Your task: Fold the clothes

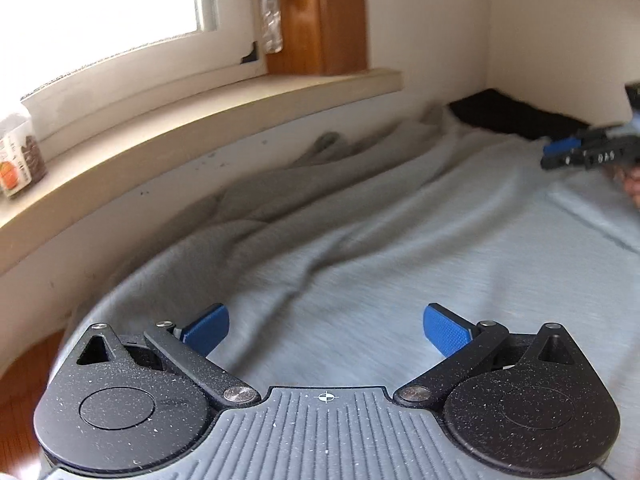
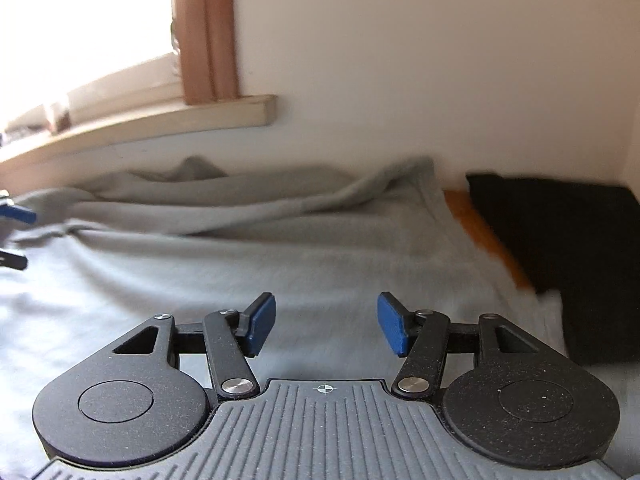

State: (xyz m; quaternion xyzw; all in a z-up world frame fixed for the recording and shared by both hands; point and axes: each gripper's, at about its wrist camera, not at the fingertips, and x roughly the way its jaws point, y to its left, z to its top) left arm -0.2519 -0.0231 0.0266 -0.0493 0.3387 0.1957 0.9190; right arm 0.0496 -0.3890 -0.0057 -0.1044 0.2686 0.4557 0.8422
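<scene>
A: Nearest the lens, my left gripper (image 1: 326,330): jaws spread wide, nothing between them. What lies under it?

B: The light grey garment (image 1: 360,240), spread over the desk, rumpled toward the windowsill (image 1: 224,120).

A: And my right gripper (image 2: 326,324)?

B: Jaws parted about halfway, empty, hovering above the same garment (image 2: 280,264); a black cloth (image 2: 568,248) lies just beside.

A: Step in hand?

B: Probably between folds. Next, I judge, each gripper must descend on an edge and pinch it.
</scene>
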